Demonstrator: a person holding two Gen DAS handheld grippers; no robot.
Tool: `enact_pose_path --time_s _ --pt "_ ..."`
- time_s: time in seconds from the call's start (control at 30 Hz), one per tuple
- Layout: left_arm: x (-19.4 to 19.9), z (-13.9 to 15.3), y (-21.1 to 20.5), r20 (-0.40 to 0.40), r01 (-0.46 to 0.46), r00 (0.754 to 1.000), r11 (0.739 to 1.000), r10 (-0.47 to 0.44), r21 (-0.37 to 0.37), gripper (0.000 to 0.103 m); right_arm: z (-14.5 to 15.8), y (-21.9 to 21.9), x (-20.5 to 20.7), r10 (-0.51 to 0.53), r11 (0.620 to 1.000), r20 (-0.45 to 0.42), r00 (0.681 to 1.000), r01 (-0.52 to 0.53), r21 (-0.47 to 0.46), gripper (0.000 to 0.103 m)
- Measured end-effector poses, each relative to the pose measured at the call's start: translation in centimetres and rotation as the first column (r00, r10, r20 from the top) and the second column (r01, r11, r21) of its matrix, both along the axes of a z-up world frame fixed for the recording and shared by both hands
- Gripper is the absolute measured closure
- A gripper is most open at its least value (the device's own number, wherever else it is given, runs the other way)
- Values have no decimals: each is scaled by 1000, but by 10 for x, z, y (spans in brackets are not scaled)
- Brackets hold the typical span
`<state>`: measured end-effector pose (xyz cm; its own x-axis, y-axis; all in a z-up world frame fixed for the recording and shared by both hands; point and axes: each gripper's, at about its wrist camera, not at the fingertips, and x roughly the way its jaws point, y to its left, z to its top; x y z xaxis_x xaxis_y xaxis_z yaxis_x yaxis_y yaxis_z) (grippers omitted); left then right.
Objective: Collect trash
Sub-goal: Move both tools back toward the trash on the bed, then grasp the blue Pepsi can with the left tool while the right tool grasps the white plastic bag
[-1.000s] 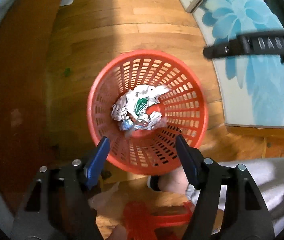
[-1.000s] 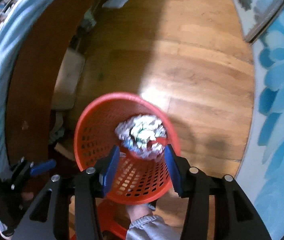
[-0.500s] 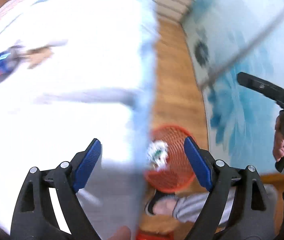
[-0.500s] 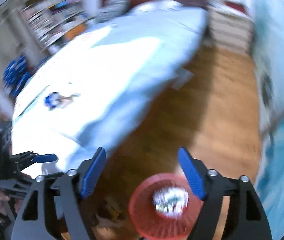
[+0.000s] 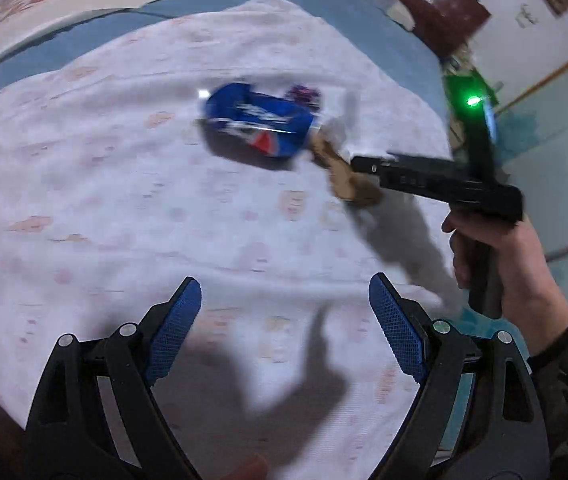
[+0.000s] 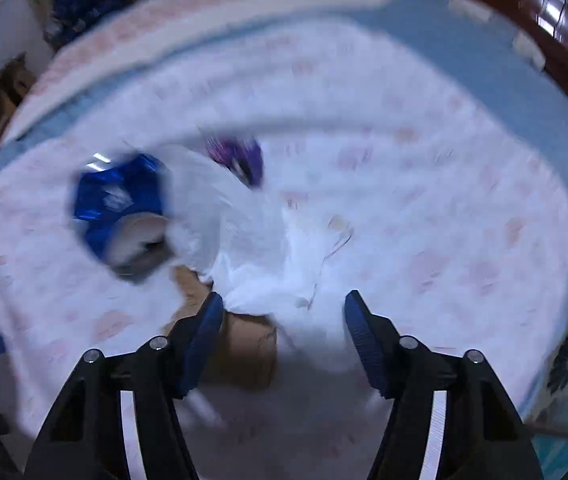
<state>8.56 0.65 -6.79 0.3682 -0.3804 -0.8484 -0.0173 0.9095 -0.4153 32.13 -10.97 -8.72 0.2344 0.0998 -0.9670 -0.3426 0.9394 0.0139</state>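
A crushed blue drink can (image 5: 258,126) lies on the white bed sheet (image 5: 104,200), with a purple wrapper (image 5: 303,94) behind it and brown crumpled paper (image 5: 343,176) to its right. My left gripper (image 5: 284,332) is open and empty, well short of the can. My right gripper (image 6: 282,334) is open and empty, just above a white plastic bag (image 6: 252,240) and the brown paper (image 6: 240,344); the blue can (image 6: 124,208) and the purple wrapper (image 6: 240,158) lie beyond. The right gripper also shows in the left wrist view (image 5: 367,166), by the brown paper.
The bed has a blue cover (image 5: 323,4) under the white sheet and a dark wooden headboard (image 5: 439,4) at the far end. A blue flowered rug (image 6: 567,364) lies on the floor to the right of the bed.
Both grippers have swung up from the red basket on the floor to over the bed. The basket with crumpled paper has left both views. Both grippers stay open.
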Motion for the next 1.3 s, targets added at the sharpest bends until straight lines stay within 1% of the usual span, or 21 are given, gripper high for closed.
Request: enact_pose_path --time_s 0.07,0.1,0.2,0.27,0.4,0.43,0.47,0.53,0.57,0.6,0.73,0.8,0.87,0.9,0.97,1.0,1.07,1.1,1.13,1.17,1.3 --pt "-2 0 7 16 -7 1000 1000 7 7 18 -6 0 -1 -29 998 17 999 28 56 93" --pt "-2 1 8 30 -11 1000 1000 10 28 18 -4 -3 -2 -48 996 22 999 46 78 96" --pt "0 3 14 42 -13 999 999 12 36 18 2 -7 -12 -46 990 32 998 42 135 97" --pt "4 2 16 37 -21 999 999 19 41 18 16 -15 -24 -52 985 46 998 43 167 97" --pt "19 2 13 40 -25 999 998 23 54 17 58 -32 -55 -85 969 120 989 55 239 97" --pt "21 3 12 43 -23 999 998 20 59 14 73 -40 -71 -101 961 145 984 59 269 97" --pt "27 4 10 47 -22 999 997 19 78 13 82 -44 -83 -118 954 163 979 67 292 97" --pt "39 8 1 86 -11 996 986 -4 166 12 100 -63 -119 -163 933 179 970 92 349 97" --pt "46 10 -4 115 1 993 973 -29 232 12 105 -70 -134 -184 925 186 965 106 364 97" --pt "52 12 -7 133 10 990 964 -48 267 12 108 -78 -152 -201 918 183 962 120 379 97" --pt "76 9 -19 200 52 971 935 -129 350 12 95 -119 -224 -305 865 141 942 212 455 97" --pt "86 4 -31 231 58 959 913 -163 403 12 83 -129 -245 -328 852 119 937 239 465 97" --pt "93 -1 -43 247 61 951 894 -188 444 12 63 -144 -264 -374 814 82 924 284 506 97" --pt "97 -5 -51 249 68 947 884 -203 462 12 55 -148 -269 -382 805 69 921 296 514 97" --pt "99 -7 -62 262 75 939 875 -223 478 13 43 -154 -275 -393 805 46 918 320 500 97" --pt "101 -9 -68 264 67 937 862 -227 502 16 42 -154 -275 -387 814 54 921 313 489 97" --pt "104 -13 -79 245 64 940 831 -236 552 53 43 -155 -275 -382 810 62 922 302 504 97" --pt "106 -16 -82 225 79 944 828 -241 556 75 45 -156 -276 -379 811 73 922 293 507 97" --pt "108 -20 -86 205 94 948 828 -244 552 76 45 -158 -277 -377 810 81 923 286 512 97" --pt "109 -20 -87 206 89 948 825 -242 558 77 43 -161 -277 -378 806 79 922 286 518 97" --pt "105 -11 -88 221 79 948 839 -231 538 80 44 -172 -288 -388 809 75 919 300 506 97"
